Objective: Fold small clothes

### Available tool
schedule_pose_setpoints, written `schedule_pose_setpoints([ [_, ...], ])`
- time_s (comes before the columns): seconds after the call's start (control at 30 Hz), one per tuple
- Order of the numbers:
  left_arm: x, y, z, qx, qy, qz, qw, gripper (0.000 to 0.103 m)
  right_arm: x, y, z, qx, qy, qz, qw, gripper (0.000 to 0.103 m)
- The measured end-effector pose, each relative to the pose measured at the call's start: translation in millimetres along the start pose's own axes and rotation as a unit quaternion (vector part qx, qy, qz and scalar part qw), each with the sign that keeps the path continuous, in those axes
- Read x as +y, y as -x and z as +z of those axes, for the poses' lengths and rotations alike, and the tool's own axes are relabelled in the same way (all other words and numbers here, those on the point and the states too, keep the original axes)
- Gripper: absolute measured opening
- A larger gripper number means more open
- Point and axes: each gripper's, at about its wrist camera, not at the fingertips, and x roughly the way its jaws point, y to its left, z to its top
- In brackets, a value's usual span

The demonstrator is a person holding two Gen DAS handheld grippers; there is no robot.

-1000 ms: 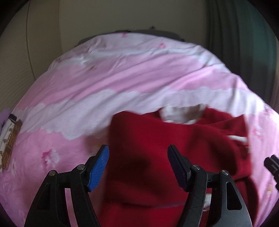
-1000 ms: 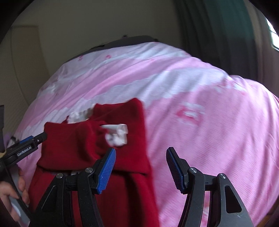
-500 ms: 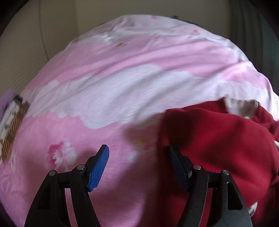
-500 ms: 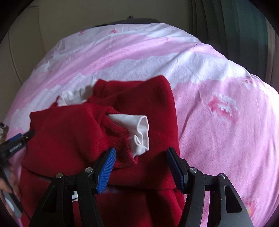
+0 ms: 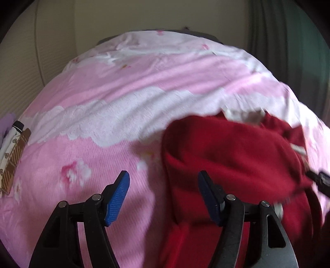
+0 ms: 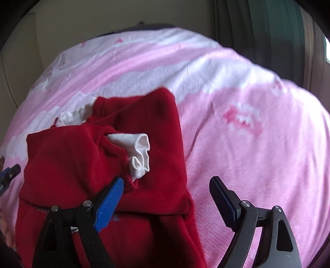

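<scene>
A small red sweater (image 6: 160, 156) with white cuffs (image 6: 138, 152) and a white collar lies folded on a pink and white bedspread (image 6: 257, 144). In the left wrist view the sweater (image 5: 231, 160) fills the lower right. My left gripper (image 5: 164, 195) is open and empty, over the sweater's left edge. My right gripper (image 6: 166, 200) is open and empty, over the sweater's right edge, below the white cuff. The left gripper's tip (image 6: 10, 175) shows at the far left of the right wrist view.
The bedspread (image 5: 123, 103) covers a bed. A patterned brown and white cloth item (image 5: 14, 156) lies at the bed's left edge. A cream wall (image 5: 144, 14) stands behind the bed and a dark green curtain (image 6: 268, 26) hangs at the right.
Both grippers stay open. The left gripper has shifted left off the sweater's middle to its left edge. The right gripper has moved slightly right; the folded sleeve lies on the body.
</scene>
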Motion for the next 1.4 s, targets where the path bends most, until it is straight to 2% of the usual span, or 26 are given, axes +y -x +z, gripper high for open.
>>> schedule_pose_setpoints([
  [0.17,-5,1,-30,0.034,-0.021,-0.006,0.9992,0.068,7,7,-1,-0.002,0.016,0.002,1.0,0.085],
  [0.27,-5,-5,-32,0.051,-0.023,-0.01,0.9984,0.068,8,8,-1,-0.001,0.016,0.005,1.0,0.085],
  [0.4,-11,-7,-32,0.05,-0.053,-0.001,0.9973,0.069,16,5,-2,-0.001,0.024,0.003,1.0,0.085],
  [0.47,-8,-11,-32,0.055,-0.05,0.001,0.9972,0.071,17,4,-2,0.0,0.025,0.003,1.0,0.085],
  [0.53,-7,-13,-31,0.06,-0.049,-0.006,0.997,0.071,18,2,-2,0.001,0.025,0.003,1.0,0.085],
  [0.63,-10,-11,-35,0.061,-0.072,-0.014,0.9954,0.071,18,2,-2,-0.001,0.024,0.004,1.0,0.085],
  [0.7,-10,-15,-39,0.064,-0.077,-0.009,0.9949,0.071,19,2,-3,-0.002,0.025,0.004,1.0,0.085],
  [0.87,7,-23,-28,0.054,-0.028,-0.002,0.9982,0.07,20,-1,-5,-0.001,0.024,0.004,1.0,0.085],
  [0.97,10,-29,-23,0.054,-0.017,-0.003,0.9984,0.071,20,-3,-5,-0.001,0.025,0.003,1.0,0.085],
  [1.2,30,-25,-38,0.036,0.039,-0.008,0.9986,0.071,11,-22,-9,0.026,0.011,-0.007,1.0,0.085],
  [1.4,26,-16,-39,0.02,0.04,0.003,0.999,0.07,9,-16,-11,0.028,0.024,-0.02,0.999,0.085],
])
